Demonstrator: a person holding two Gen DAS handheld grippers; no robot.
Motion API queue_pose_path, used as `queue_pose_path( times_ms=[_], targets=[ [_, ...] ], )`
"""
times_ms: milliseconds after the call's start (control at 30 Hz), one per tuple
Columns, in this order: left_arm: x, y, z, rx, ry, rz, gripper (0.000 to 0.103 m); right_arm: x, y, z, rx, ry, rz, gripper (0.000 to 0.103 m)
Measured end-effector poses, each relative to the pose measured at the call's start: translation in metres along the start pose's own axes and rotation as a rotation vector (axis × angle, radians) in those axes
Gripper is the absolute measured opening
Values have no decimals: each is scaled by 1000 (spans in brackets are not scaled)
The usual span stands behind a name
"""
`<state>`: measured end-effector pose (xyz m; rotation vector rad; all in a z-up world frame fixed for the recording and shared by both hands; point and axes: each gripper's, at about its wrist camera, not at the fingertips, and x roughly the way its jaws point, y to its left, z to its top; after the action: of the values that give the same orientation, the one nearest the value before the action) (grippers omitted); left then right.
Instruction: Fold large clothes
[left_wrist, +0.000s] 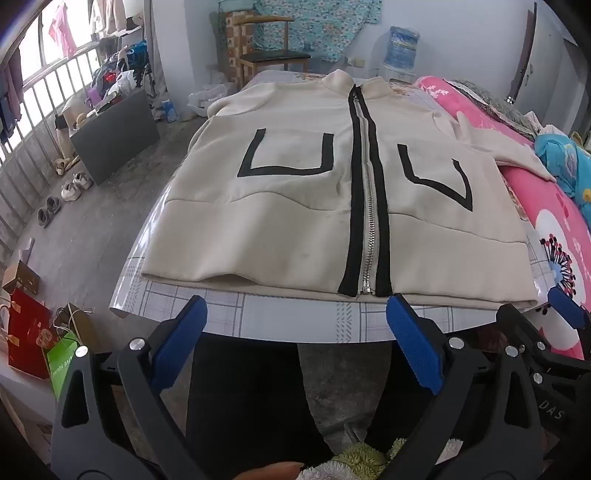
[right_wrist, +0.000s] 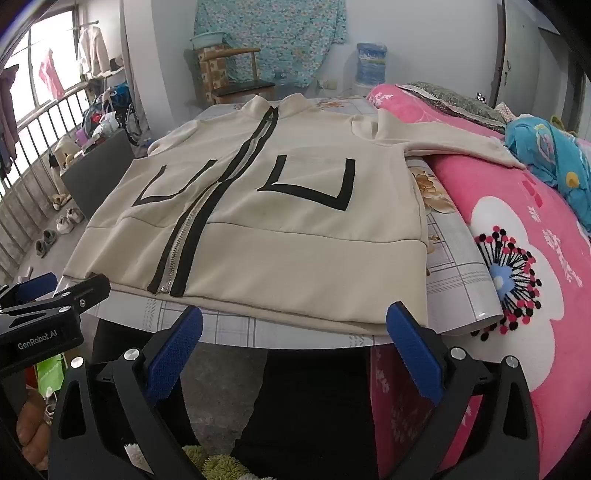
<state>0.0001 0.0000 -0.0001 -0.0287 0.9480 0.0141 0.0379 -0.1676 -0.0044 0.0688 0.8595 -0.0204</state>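
A cream zip-up jacket (left_wrist: 295, 206) with black trim and a silver zipper lies flat, front up, on a table (left_wrist: 295, 317) covered in a checked cloth. Its hem faces me and its collar points away. One sleeve drapes right onto the pink bedding. My left gripper (left_wrist: 295, 321) is open and empty, just short of the hem near the zipper's end. My right gripper (right_wrist: 295, 332) is open and empty, in front of the hem on the jacket's (right_wrist: 280, 221) right half. The right gripper also shows at the right edge of the left wrist view (left_wrist: 565, 314).
A bed with pink flowered bedding (right_wrist: 517, 240) and a blue quilt (right_wrist: 546, 155) borders the table's right side. A wooden chair (left_wrist: 273, 55) and water dispenser (left_wrist: 400, 48) stand behind. A dark box (left_wrist: 114, 136), shoes (left_wrist: 70, 188) and gift bags (left_wrist: 29, 332) are on the floor at left.
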Motion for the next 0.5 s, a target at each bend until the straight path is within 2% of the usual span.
queue_pose_path(
  times_ms=[500],
  targets=[
    [0,0,0,-1,-2,-1,94,-1,2,0,-2,0,-6,97]
  ],
)
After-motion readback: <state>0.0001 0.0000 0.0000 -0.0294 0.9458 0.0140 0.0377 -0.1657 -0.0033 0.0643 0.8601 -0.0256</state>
